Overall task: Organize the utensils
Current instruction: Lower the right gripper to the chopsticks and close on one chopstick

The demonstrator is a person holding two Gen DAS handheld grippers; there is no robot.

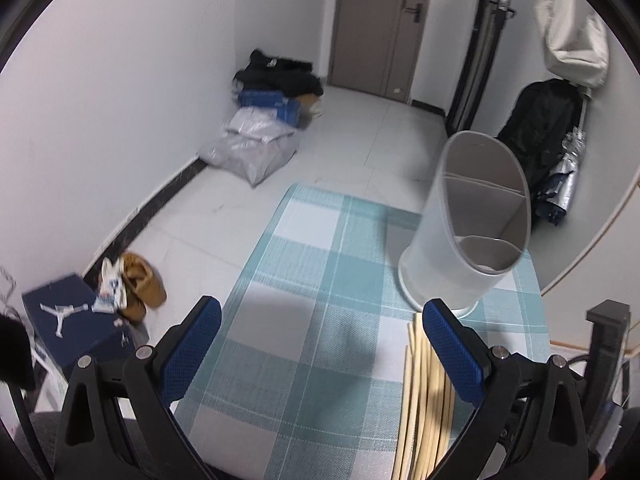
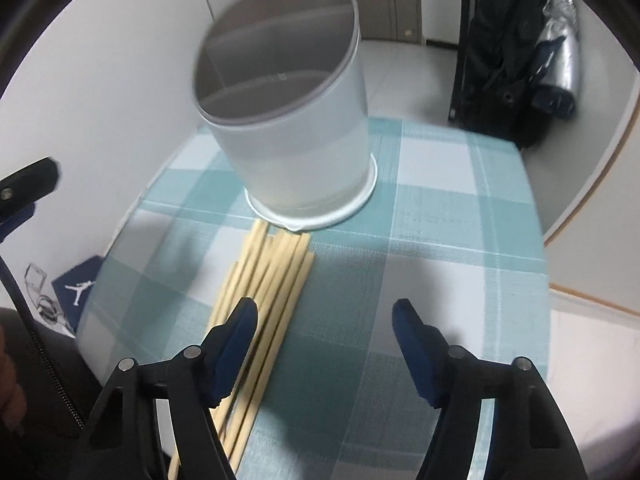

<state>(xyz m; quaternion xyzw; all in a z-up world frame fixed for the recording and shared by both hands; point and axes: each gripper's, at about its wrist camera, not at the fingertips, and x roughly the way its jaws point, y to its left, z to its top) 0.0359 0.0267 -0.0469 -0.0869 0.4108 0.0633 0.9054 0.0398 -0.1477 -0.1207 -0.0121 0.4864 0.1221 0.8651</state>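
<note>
Checked tablecloth (image 2: 440, 220) bears chopsticks (image 2: 276, 280) touching a divided holder (image 2: 296, 132); both tongs (image 1: 320, 332) (image 2: 324, 320) gape, empty.

Holder (image 2: 288, 128) blocks far end of chopsticks (image 2: 264, 280); cloth (image 2: 440, 240) rightward free.

The counter (image 2: 440, 208) wears a teal and white checked cloth (image 2: 432, 264). A pale divided utensil holder (image 2: 304, 148) stands upright on it. A bundle of light wooden chopsticks (image 2: 268, 300) lies flat on the cloth, its far ends just beside the holder's base
</note>
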